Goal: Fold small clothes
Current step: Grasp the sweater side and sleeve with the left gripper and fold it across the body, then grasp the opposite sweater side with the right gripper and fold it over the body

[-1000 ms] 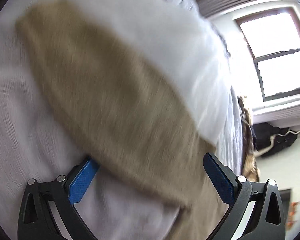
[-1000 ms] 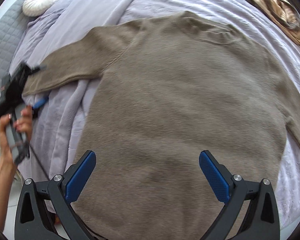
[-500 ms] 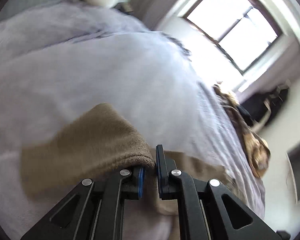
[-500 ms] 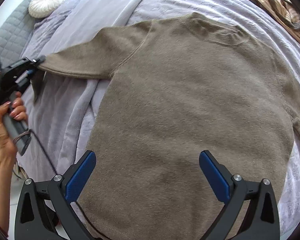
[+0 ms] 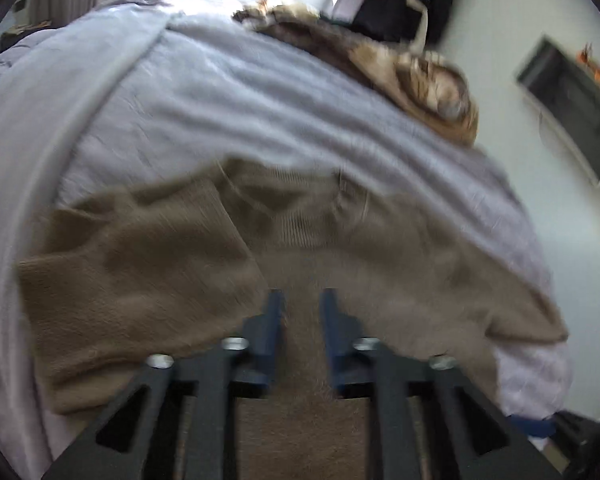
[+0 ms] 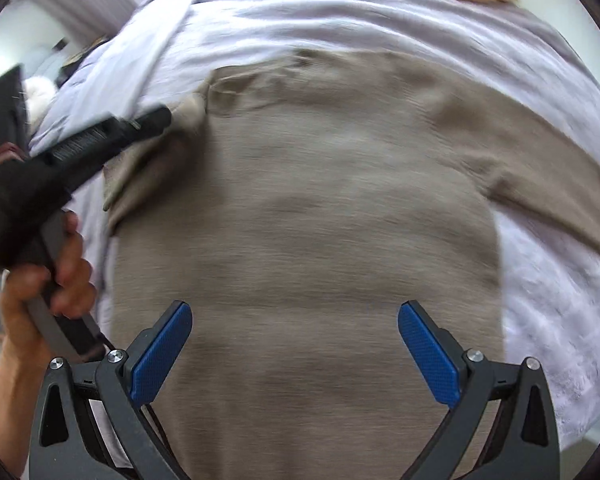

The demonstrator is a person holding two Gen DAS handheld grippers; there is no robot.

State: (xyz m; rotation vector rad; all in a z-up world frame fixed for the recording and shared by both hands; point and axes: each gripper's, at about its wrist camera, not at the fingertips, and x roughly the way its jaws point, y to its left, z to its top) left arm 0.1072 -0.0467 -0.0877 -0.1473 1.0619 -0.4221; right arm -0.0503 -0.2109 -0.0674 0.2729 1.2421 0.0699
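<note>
My left gripper [image 5: 302, 308] pinches the brown sweater's [image 6: 300, 220] sleeve [image 5: 140, 280] to fold it in; my right gripper [image 6: 294, 352] waits, wide apart.

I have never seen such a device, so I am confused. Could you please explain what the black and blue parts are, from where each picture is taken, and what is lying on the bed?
There is no robot here. A person holds a hand tool in each hand; each tool has two black fingers with blue pads and a wide-angle camera looking along them.

The left-wrist picture is taken from the left gripper. Its pads stand close together with brown fabric between them, but blur hides whether they pinch it.

The right-wrist picture is taken from the right gripper, which is wide open above the sweater and holds nothing. At its left edge you see the person's left hand gripping the other tool.

On the lilac bedspread lies a brown knitted sweater, with one sleeve brought over the body. A patterned brown blanket lies at the far edge.
</note>
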